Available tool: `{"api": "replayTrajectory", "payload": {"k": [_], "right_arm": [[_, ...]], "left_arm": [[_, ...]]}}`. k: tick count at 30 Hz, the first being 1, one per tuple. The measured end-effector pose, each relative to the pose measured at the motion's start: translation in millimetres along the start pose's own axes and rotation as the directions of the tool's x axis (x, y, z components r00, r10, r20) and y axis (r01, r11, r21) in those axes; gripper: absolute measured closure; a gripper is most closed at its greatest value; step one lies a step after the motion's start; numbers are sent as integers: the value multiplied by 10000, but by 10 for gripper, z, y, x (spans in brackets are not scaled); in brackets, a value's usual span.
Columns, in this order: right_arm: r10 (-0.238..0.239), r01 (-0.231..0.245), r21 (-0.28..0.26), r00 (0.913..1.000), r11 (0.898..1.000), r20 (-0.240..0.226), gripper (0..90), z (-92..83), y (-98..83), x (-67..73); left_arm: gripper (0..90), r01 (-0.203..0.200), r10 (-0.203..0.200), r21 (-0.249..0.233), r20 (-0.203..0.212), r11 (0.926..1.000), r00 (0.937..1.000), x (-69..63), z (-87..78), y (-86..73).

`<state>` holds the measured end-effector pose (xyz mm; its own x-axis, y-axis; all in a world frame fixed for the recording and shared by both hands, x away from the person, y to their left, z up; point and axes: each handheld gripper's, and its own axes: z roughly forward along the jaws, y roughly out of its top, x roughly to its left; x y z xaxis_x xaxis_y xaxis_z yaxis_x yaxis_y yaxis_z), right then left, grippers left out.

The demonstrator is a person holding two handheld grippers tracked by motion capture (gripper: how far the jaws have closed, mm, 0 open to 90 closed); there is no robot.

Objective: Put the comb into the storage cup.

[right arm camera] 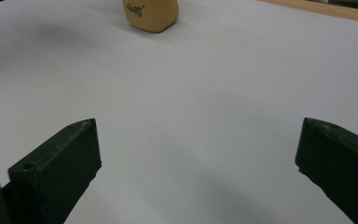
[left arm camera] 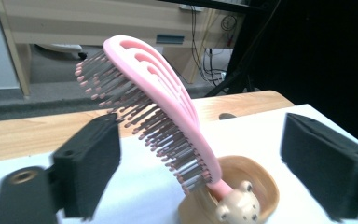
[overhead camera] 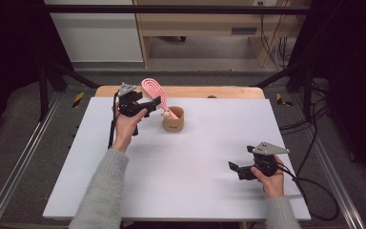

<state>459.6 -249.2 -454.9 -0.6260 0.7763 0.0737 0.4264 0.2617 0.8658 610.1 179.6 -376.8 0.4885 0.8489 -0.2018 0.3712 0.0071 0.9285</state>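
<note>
While the pink brush (left arm camera: 168,116) leans in the cup (left arm camera: 256,186), both grippers' fingers stand released.

pink hairbrush (left arm camera: 168,112) | handle-down, leaning | in tan cup (left arm camera: 256,186) | far-left table

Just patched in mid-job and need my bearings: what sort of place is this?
Probably a lab or workshop recording station: a white table inside a black metal frame, loose cables on the floor, and plain wooden furniture behind.
</note>
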Motion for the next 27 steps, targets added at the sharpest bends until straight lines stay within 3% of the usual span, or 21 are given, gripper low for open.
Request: {"api": "replayTrajectory", "payload": {"k": [11,20,27], "right_arm": [[41,-41,-53,10000,10000,-20,3,-6,3,1],[52,-52,-132,10000,9999,-12,3,-14,5,2],[9,-10,-186,10000,9998,-15,3,-14,6,0]], "left_arm": [[22,-552,549,227,145,9982,9984,-37,-230,-3],[0,-694,682,194,592,9974,9959,-83,-441,-21],[0,-933,909,162,1121,9955,9895,-108,-625,-59]]}}
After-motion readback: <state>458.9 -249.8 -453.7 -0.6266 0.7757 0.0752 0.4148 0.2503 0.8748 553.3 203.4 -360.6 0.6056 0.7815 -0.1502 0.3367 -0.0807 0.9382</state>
